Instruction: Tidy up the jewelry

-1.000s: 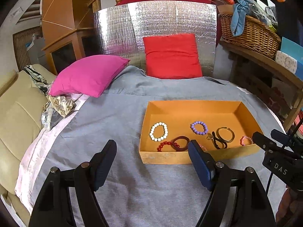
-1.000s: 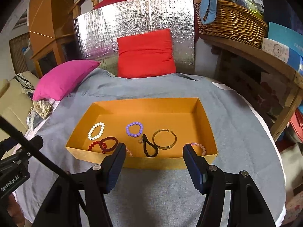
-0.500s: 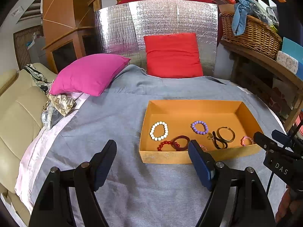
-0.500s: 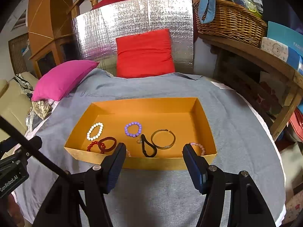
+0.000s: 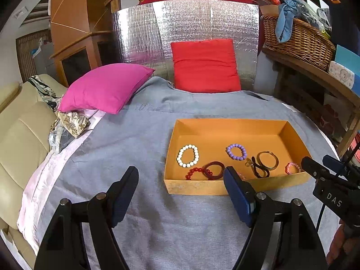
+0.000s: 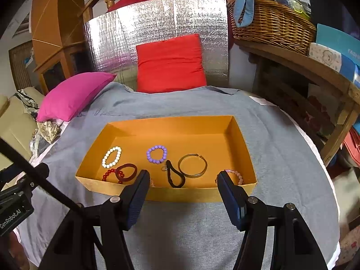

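while tongs gape, box lies crosswise

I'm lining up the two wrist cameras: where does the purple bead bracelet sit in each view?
Left wrist: purple bead bracelet lies right of centre, mid-floor of the orange box.
Right wrist: it lies just left of centre, nearer the frame middle.
Shared landmark: the white bead bracelet to its left, in both views.

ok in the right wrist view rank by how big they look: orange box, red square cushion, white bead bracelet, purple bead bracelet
1. Orange cardboard box, widest in frame.
2. Red square cushion, though it sits farther back, so its true size is unsure.
3. White bead bracelet and purple bead bracelet look alike; no ranking.
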A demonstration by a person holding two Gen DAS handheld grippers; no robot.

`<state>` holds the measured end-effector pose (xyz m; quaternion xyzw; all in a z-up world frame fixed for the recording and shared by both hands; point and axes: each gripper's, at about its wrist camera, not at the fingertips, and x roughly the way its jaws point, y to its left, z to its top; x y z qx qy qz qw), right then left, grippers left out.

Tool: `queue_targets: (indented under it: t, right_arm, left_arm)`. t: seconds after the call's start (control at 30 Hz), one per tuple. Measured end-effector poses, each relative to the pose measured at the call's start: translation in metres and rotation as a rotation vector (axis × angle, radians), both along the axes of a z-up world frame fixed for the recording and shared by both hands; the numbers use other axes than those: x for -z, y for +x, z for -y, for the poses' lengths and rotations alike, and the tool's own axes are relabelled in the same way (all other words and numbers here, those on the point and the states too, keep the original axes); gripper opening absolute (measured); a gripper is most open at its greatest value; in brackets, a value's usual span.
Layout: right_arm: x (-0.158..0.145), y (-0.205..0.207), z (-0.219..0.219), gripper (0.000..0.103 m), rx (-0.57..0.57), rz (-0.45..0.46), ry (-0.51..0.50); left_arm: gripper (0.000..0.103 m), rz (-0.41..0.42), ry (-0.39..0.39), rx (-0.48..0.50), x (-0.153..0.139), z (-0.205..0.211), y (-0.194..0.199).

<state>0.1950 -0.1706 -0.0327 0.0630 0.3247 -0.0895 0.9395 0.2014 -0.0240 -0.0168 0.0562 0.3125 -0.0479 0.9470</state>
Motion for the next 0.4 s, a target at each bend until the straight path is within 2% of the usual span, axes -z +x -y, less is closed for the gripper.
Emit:
queue_targets:
  t: [0.2,0.4]
  right_arm:
    - [0.0010,0.0011,-0.0007,0.066,0.002,-0.003,0.000]
    - [0.0024,-0.0020,0.0023,0.066,-0.007,0.010,0.013]
  left_arm:
    - [0.078,0.004,-0.004,0.007,-0.0005,0.0012,-0.0005]
    - [0.078,0.043,0.006,0.029,-0.0005,0.0035,-0.0085]
